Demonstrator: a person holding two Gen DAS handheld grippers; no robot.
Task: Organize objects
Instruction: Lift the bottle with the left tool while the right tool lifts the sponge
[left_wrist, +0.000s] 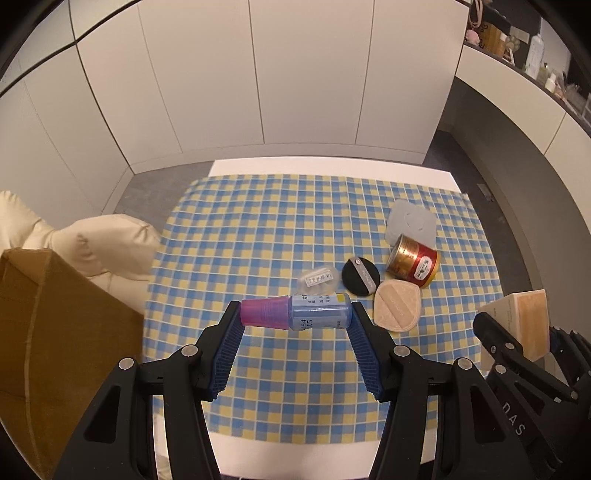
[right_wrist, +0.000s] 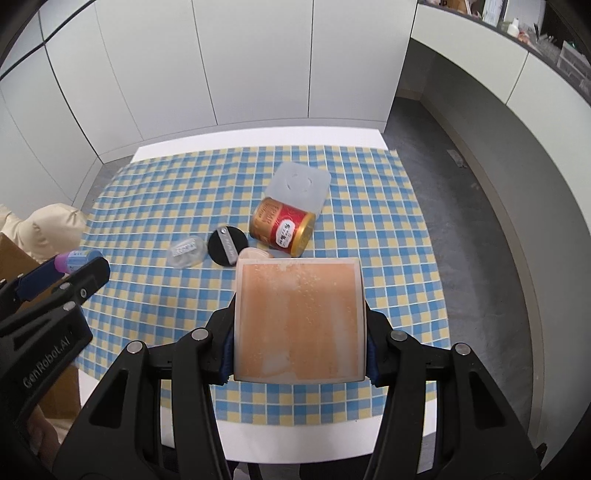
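Bottle (left_wrist: 312, 312), blue w/ a purple cap, lies sideways in my left claw (left_wrist: 295, 314), squeezed end to end above the checked cloth (left_wrist: 258, 229). My right claw (right_wrist: 301, 325) hugs an orange box (right_wrist: 299, 317) by its 2 sides, also up off the cloth. Red can (right_wrist: 282, 230), black puff (right_wrist: 227, 245) & beige puff (left_wrist: 397, 308) sit close together on the cloth.

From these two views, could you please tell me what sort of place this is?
Probably a room in a home, perhaps a dressing or living area: a table with a checkered cloth, white cabinet panels behind, and a shelf of bottles on the right.
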